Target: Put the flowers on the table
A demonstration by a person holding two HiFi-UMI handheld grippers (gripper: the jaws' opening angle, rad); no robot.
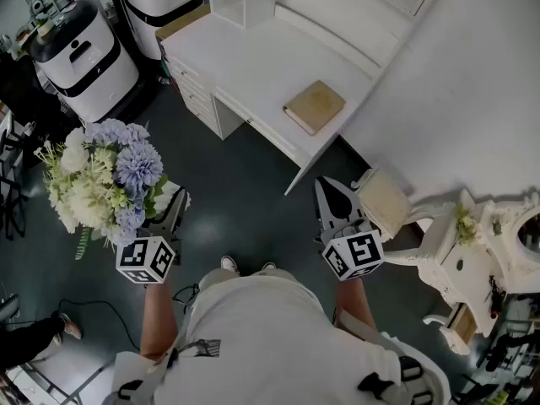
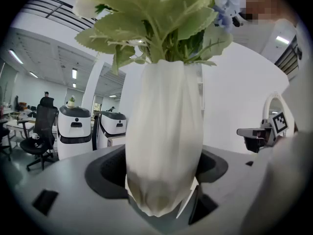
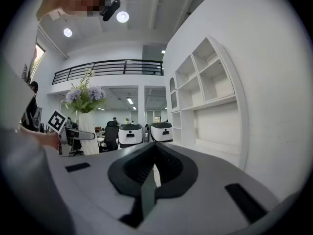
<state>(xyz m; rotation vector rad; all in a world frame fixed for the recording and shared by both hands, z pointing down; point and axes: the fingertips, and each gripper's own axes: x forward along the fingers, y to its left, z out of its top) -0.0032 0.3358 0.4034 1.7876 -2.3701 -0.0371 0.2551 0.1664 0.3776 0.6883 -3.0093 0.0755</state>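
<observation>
A bouquet of blue and white flowers (image 1: pixel 105 180) stands in a tall white vase (image 2: pixel 164 136), held up over the dark floor at the left. My left gripper (image 1: pixel 169 218) is shut on the vase's lower part, its jaws wide around it. Green leaves (image 2: pixel 156 23) fill the top of the left gripper view. The white table (image 1: pixel 253 66) lies ahead, well beyond both grippers. My right gripper (image 1: pixel 333 197) is shut and empty, pointing toward the table's corner. In the right gripper view the jaws (image 3: pixel 155 153) meet, and the vase (image 3: pixel 87 133) shows at the left.
A tan book (image 1: pixel 314 105) lies on the table near its right edge. White wheeled robots (image 1: pixel 84 53) stand at the far left. A cushioned white chair (image 1: pixel 388 201) and a white dresser (image 1: pixel 472 251) stand at the right. White wall shelves (image 3: pixel 205 92) rise beside the table.
</observation>
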